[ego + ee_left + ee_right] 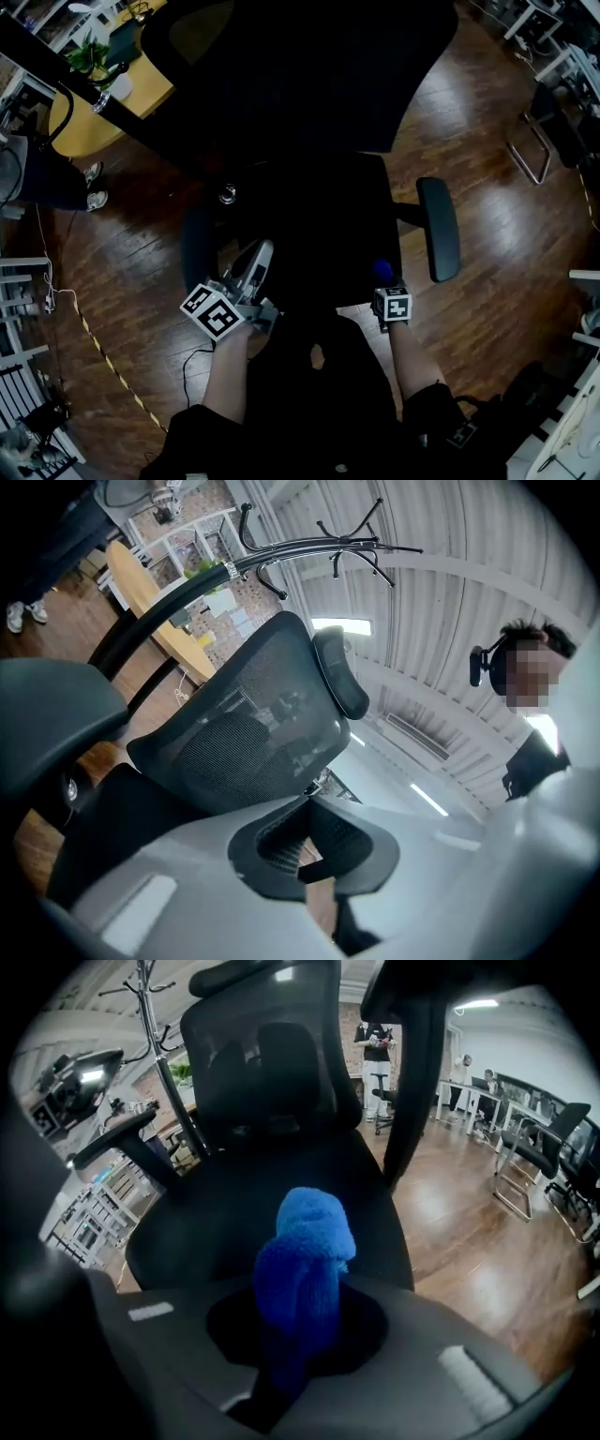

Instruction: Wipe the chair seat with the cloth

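Observation:
A black office chair fills the head view, its seat [319,216] just ahead of both grippers and its mesh backrest [300,66] beyond. My right gripper [386,281] hovers over the seat's front right edge, shut on a bunched blue cloth [382,271]. In the right gripper view the cloth [305,1251] sticks up from the gripper [300,1330] above the seat [234,1213]. My left gripper [255,267] is by the seat's front left corner, tilted upward toward the backrest [253,733]. That gripper [314,841] looks shut and holds nothing.
Armrests flank the seat at right [439,228] and left [197,248]. A round yellow table [98,112] and a black coat-stand pole [122,117] stand at back left, with a person's shoes [94,187] nearby. Another chair [553,122] is at far right. A cable [103,356] crosses the wooden floor.

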A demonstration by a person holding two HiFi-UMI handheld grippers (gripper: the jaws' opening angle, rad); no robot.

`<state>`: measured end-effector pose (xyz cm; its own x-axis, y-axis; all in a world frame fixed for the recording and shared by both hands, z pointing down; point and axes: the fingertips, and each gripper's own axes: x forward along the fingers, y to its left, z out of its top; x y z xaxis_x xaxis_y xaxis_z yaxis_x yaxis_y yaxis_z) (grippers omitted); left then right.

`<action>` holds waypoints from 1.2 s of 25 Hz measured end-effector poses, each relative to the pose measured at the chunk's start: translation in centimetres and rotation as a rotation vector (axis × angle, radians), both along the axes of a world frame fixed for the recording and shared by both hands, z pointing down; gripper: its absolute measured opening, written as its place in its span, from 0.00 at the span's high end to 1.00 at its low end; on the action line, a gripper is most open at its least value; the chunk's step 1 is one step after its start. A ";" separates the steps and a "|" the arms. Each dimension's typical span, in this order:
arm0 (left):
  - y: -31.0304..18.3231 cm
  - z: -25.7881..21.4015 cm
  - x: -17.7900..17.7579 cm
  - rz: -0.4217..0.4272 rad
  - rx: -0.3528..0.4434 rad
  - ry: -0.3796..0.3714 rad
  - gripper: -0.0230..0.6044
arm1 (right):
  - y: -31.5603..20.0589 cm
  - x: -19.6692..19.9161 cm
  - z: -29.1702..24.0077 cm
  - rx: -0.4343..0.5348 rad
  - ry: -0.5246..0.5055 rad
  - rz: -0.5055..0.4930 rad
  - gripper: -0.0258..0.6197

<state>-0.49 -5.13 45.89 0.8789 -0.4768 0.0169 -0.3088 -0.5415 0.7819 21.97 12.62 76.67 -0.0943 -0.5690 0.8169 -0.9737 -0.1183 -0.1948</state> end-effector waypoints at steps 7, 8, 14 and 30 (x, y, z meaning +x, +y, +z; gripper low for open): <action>-1.7 0.6 -2.4 -0.068 -0.006 -0.005 0.96 | -5.5 -0.1 -1.1 0.067 0.012 0.074 0.91; -2.0 0.7 -2.9 -0.077 -0.011 -0.005 0.96 | -7.8 -0.5 -1.2 0.083 0.007 0.068 0.91; -3.6 0.7 -4.3 -0.106 -0.040 0.021 0.96 | -25.1 -7.3 -4.7 0.182 -0.047 -0.112 0.91; -7.6 3.5 -6.9 -0.161 -0.129 -0.007 0.96 | -39.1 -24.2 -1.6 0.139 -0.126 -0.409 0.91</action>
